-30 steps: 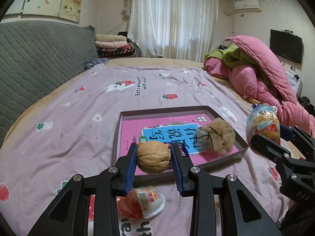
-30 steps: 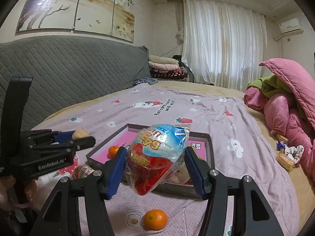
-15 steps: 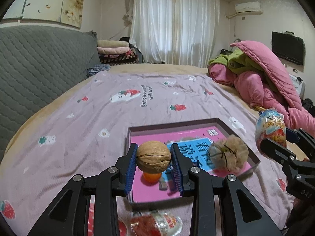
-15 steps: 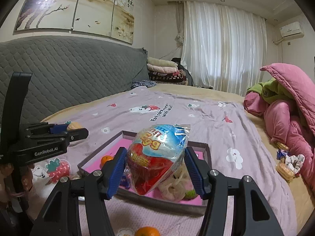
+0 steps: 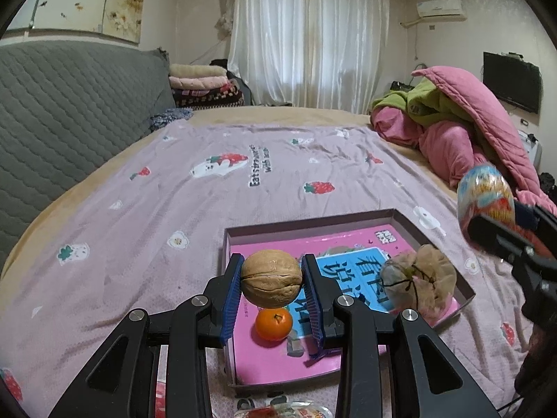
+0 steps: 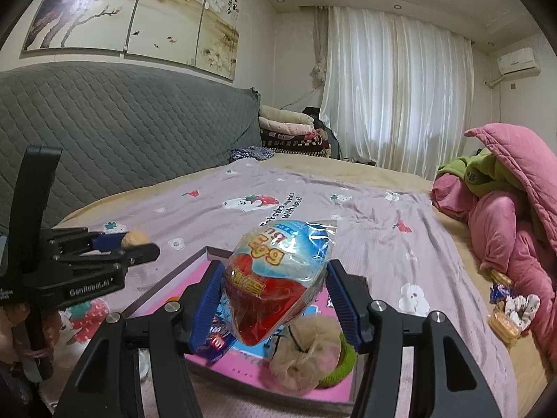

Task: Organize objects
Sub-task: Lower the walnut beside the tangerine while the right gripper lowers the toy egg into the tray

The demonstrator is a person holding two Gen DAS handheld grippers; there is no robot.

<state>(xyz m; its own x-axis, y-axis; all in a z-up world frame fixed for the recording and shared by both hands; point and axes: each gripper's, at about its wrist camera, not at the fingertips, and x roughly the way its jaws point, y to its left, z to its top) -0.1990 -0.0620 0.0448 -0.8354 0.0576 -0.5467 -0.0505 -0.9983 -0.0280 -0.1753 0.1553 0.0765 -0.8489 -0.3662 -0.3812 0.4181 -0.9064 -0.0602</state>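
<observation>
Over the tray [image 5: 400, 216] now, my left gripper [image 5: 271, 278] stays clamped on the walnut [image 5: 271, 278]; tangerine [image 5: 273, 324] newly visible beneath; right gripper [image 6: 275, 299] still squeezes the wrapped egg [image 6: 278, 278].

Tray [image 5: 466, 287] floor lying mostly bare at its left and far side; orange [image 5: 273, 324] and mesh pouch [image 5: 423, 284] occupying near part. Pink quilt [image 5: 487, 146] crowding the bedspread's [image 5: 139, 216] right edge.

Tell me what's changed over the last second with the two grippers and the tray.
Both grippers have advanced over the tray: the left gripper carries the walnut above the orange, the right gripper its wrapped egg. Both grips unchanged; the mesh pouch stayed put.
</observation>
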